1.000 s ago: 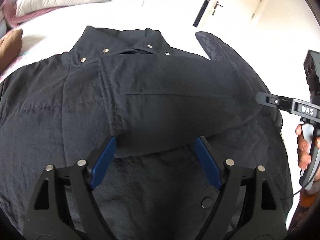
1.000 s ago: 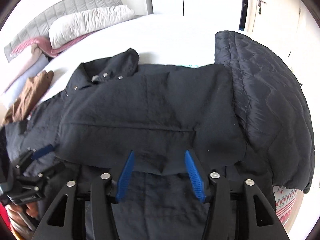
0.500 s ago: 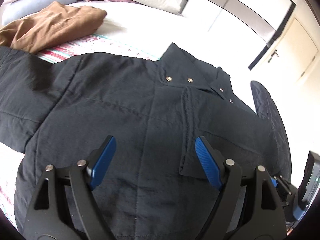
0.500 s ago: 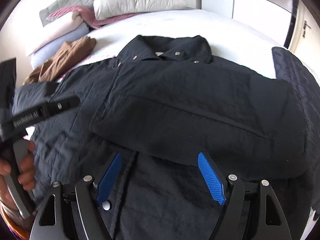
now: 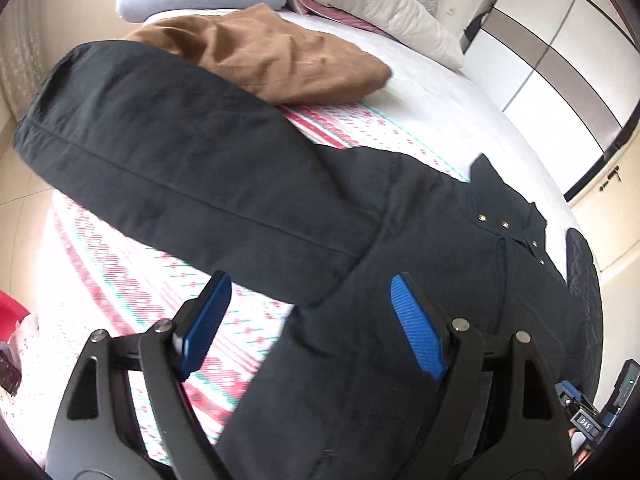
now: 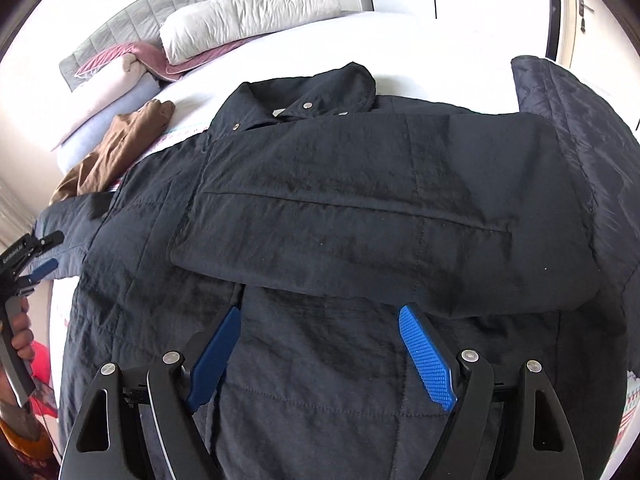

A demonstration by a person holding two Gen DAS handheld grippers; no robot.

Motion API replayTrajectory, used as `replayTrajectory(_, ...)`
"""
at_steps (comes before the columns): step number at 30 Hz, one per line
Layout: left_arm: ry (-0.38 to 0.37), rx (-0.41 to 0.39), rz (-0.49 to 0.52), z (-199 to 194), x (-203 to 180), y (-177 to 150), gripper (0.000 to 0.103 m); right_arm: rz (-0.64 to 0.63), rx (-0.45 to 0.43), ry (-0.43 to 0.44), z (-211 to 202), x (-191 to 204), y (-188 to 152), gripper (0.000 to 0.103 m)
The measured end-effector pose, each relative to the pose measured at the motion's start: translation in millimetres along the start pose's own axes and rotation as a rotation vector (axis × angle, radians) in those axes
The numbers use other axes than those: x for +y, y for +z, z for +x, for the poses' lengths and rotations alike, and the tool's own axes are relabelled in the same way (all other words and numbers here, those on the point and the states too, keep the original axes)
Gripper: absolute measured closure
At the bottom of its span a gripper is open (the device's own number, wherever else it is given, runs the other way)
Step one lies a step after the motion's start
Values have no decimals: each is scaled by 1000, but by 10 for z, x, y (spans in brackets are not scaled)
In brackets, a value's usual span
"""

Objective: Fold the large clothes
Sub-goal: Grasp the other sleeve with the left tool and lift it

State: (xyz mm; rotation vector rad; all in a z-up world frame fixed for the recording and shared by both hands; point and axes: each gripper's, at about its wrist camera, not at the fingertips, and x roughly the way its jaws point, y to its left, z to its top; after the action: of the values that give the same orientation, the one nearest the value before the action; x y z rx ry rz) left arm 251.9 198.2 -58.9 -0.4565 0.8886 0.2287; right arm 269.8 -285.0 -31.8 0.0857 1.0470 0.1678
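A dark navy jacket (image 6: 320, 360) lies flat on the bed, collar (image 6: 304, 96) toward the pillows. One sleeve (image 6: 384, 216) is folded across the chest. The other sleeve (image 5: 168, 160) stretches out flat to the left over the patterned sheet. My left gripper (image 5: 308, 320) is open and empty, hovering above the armpit where that sleeve joins the body; it also shows at the right wrist view's left edge (image 6: 36, 264). My right gripper (image 6: 320, 344) is open and empty above the jacket's lower front, just below the folded sleeve.
A brown garment (image 5: 272, 60) lies beyond the spread sleeve. Pillows and folded blankets (image 6: 240, 20) are stacked at the bed's head. A quilted dark garment (image 6: 568, 128) lies at the jacket's right. The bed edge (image 5: 56, 216) and floor are at left. Wardrobe doors stand behind.
My left gripper has swung left from the folded sleeve to the outstretched sleeve. My right gripper has opened wider and turned toward the jacket's middle. The jacket has not moved.
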Motion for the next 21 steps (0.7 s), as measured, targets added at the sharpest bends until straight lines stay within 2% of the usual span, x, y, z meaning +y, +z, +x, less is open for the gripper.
replayTrajectory(2, 26, -31, -39, -35, 320, 28, 21, -19, -11, -16, 6, 57, 4, 20)
replayTrajectory(7, 38, -80, -178, -19, 1064, 128, 21, -15, -12, 23, 27, 108, 3, 20)
replayTrajectory(13, -18, -154, -287, -12, 1548, 286, 21, -29, 5, 0, 101, 170, -4, 20)
replayTrajectory(16, 29, -194, -300, 13, 1674, 378, 21, -28, 8, -2, 119, 183, -6, 20)
replayTrajectory(17, 42, -202, -315, 33, 1726, 402, 24, -29, 9, -2, 125, 188, -6, 20)
replayTrajectory(19, 67, -216, -349, 75, 1822, 433, 37, -32, 10, -3, 134, 197, -10, 20)
replayTrajectory(20, 85, -220, -363, 95, 1851, 440, 58, -35, 11, -3, 138, 204, -12, 20)
replayTrajectory(21, 107, -222, -370, 97, 1857, 436, 85, -38, 11, -3, 143, 215, -13, 20)
